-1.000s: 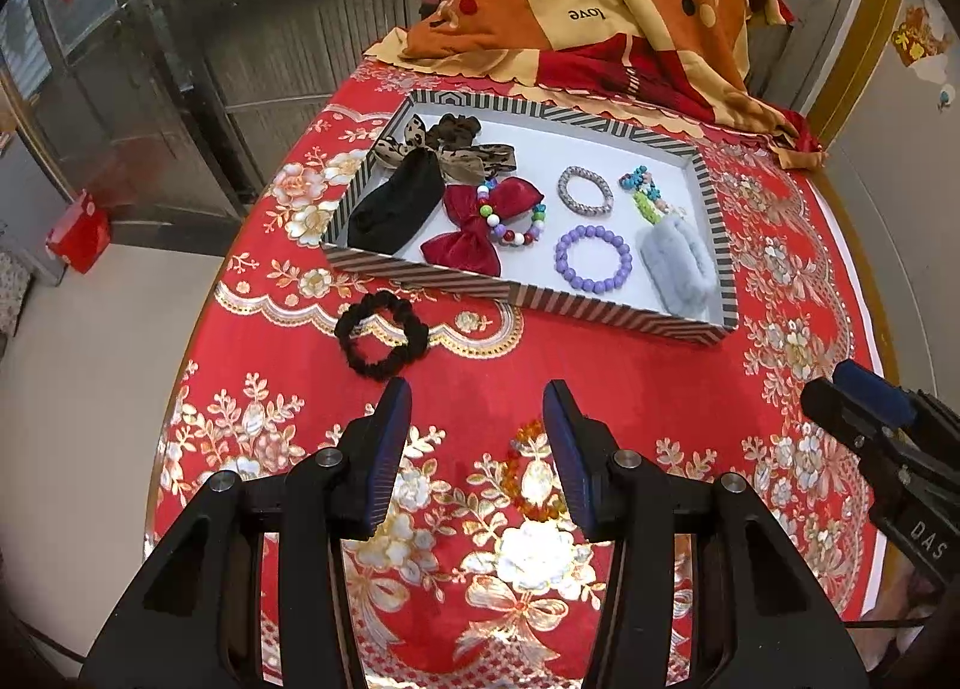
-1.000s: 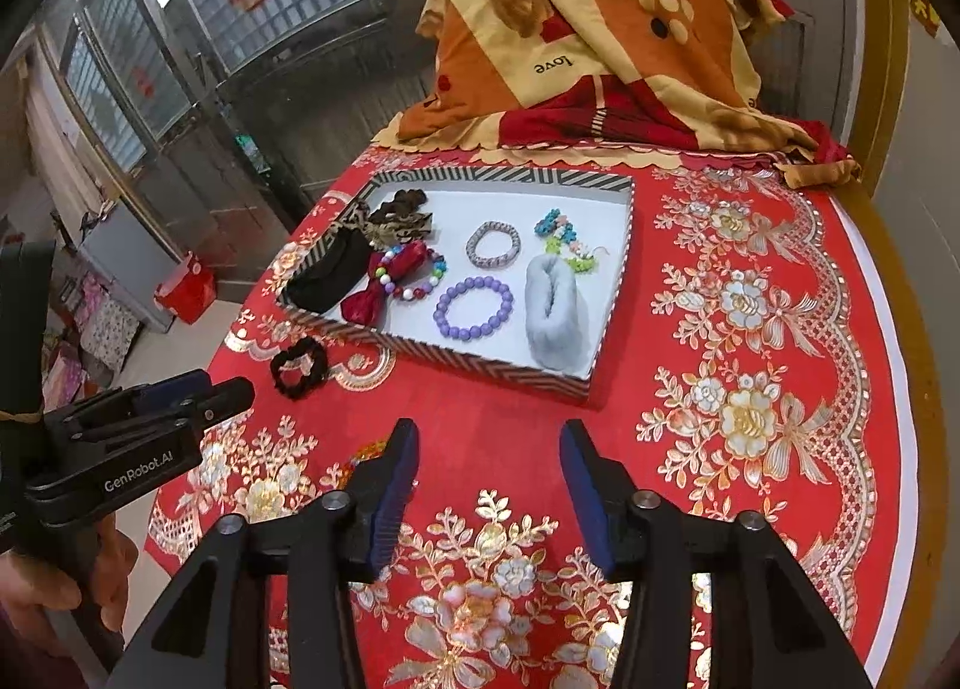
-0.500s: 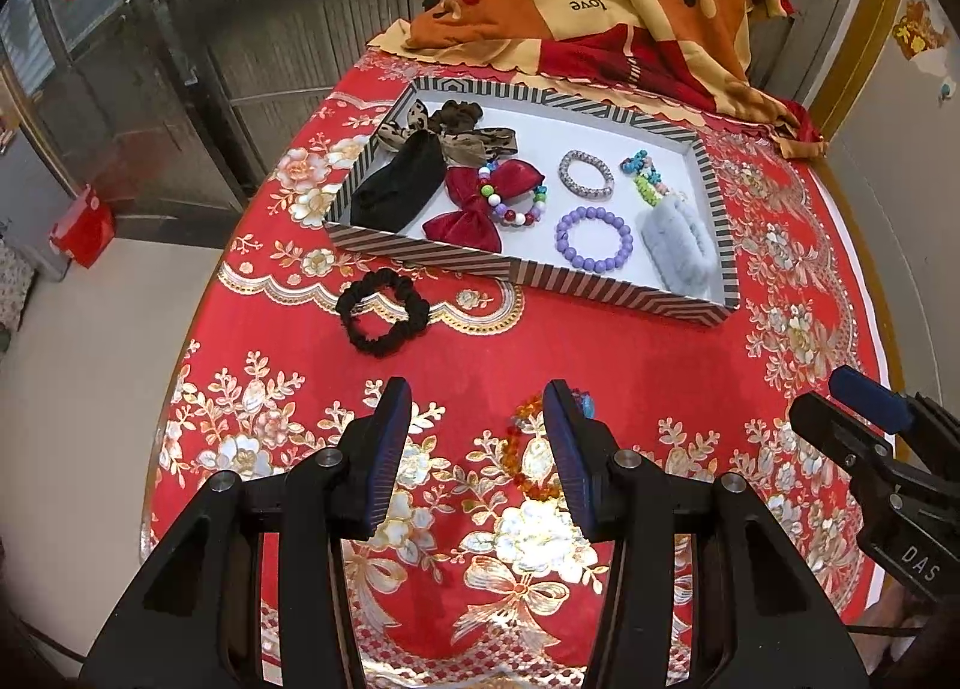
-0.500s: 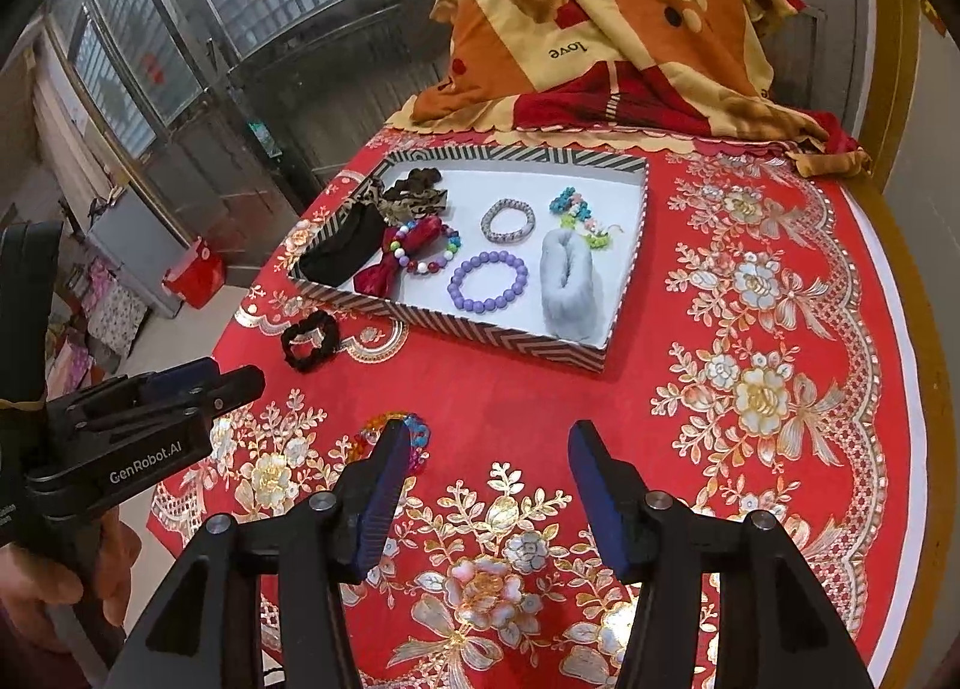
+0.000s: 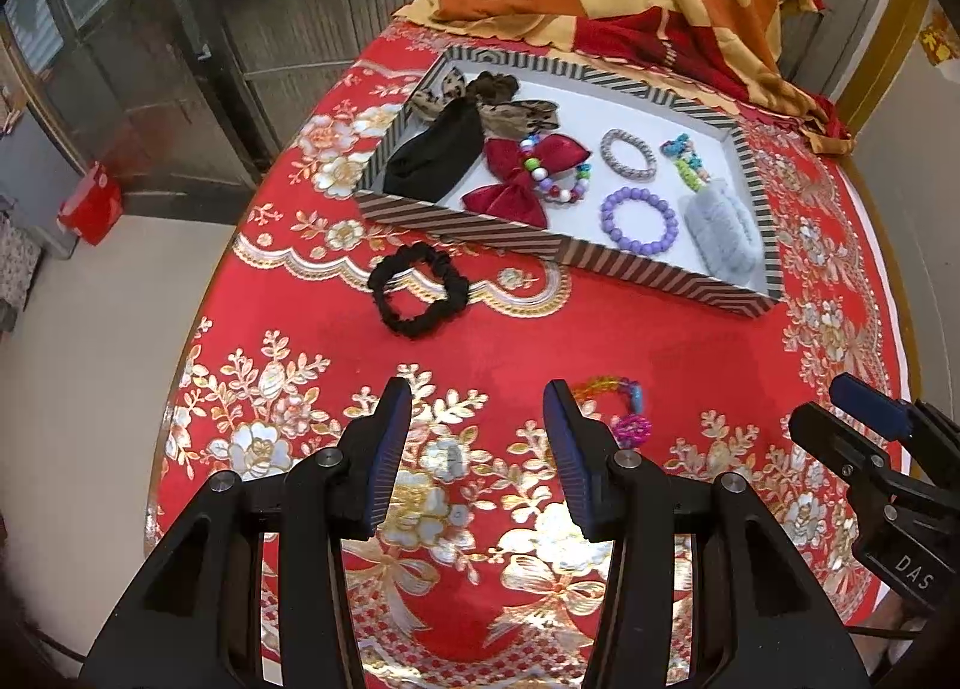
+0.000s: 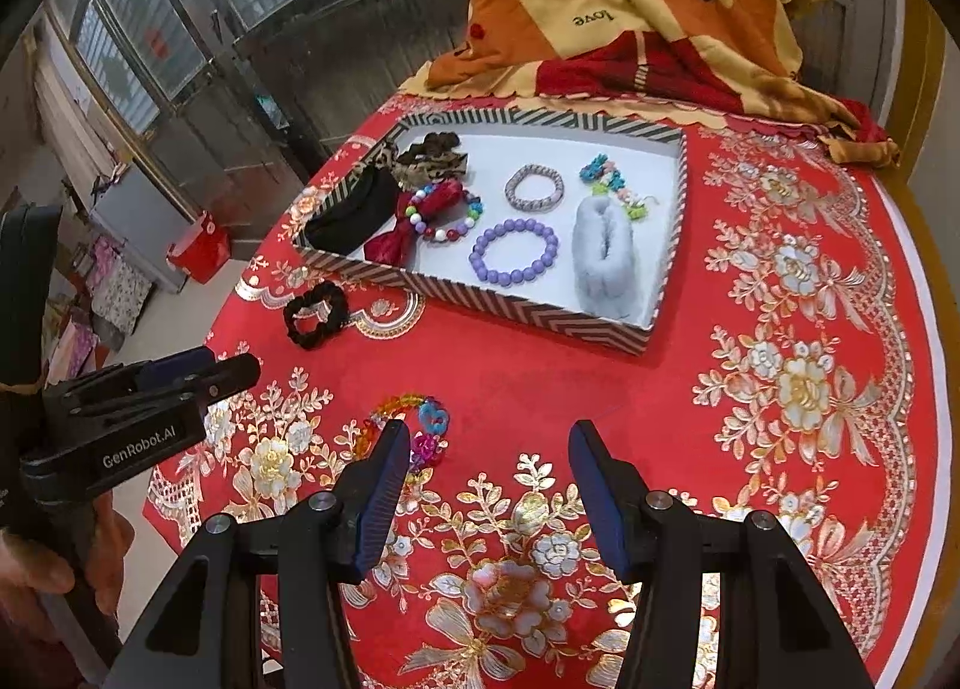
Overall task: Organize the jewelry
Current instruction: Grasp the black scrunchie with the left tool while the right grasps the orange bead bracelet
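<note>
Red embroidered tablecloth [image 5: 630,341] everywhere. Both tongs hang released, nothing between the jaws: left gripper [image 5: 477,437], right gripper [image 6: 483,476]. Colourful bead bracelet [image 6: 408,428] lies just beyond the right gripper's left finger, black scrunchie [image 5: 418,297] farther ahead, striped tray [image 5: 660,275] of jewelry beyond that.

Black left tool [image 5: 477,437], blue ribbed pads, silver screws, right tool [image 6: 489,476] alike, white "GenRobot.AI" lettering
</note>
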{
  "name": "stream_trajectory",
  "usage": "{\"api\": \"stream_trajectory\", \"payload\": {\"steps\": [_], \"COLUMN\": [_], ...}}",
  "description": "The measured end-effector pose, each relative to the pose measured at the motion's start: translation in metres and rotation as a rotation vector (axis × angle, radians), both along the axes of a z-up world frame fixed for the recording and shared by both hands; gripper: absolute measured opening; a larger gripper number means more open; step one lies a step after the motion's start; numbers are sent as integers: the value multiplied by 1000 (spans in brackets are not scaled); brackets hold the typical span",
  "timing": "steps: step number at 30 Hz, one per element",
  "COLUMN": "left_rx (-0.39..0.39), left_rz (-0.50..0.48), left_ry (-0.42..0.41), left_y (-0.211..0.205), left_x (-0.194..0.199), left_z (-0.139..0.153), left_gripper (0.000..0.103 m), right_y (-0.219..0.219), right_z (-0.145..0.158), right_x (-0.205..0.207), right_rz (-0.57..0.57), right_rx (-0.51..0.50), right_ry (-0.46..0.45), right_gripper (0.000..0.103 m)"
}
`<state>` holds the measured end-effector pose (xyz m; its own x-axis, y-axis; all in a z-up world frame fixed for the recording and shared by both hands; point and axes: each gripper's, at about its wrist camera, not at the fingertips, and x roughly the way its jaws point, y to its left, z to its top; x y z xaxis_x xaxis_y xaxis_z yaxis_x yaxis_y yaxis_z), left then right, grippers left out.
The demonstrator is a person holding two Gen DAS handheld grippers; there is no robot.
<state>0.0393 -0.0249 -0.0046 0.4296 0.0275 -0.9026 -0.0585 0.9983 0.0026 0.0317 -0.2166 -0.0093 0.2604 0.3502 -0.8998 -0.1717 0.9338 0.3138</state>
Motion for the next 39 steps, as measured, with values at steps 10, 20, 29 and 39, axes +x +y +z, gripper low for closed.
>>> {"api": "stream_trajectory", "payload": {"steps": [10, 20, 29, 39], "left_rx": [-70, -122, -48, -38], "left_rz": [87, 154, 129, 33], "left_ry": [73, 122, 155, 108], "left_y": [53, 88, 88, 81], "left_x": [17, 55, 97, 108], "left_z": [-24, -57, -86, -86], "left_gripper": [50, 53, 53, 7], "right_y": [32, 67, 74, 68], "right_z": [-41, -82, -90, -83], "right_x": [4, 15, 23, 27], "right_rz": [81, 165, 199, 194], "right_rx": [-3, -82, -132, -48], "right_ry": [65, 71, 37, 43], "right_gripper": [53, 53, 26, 8]}}
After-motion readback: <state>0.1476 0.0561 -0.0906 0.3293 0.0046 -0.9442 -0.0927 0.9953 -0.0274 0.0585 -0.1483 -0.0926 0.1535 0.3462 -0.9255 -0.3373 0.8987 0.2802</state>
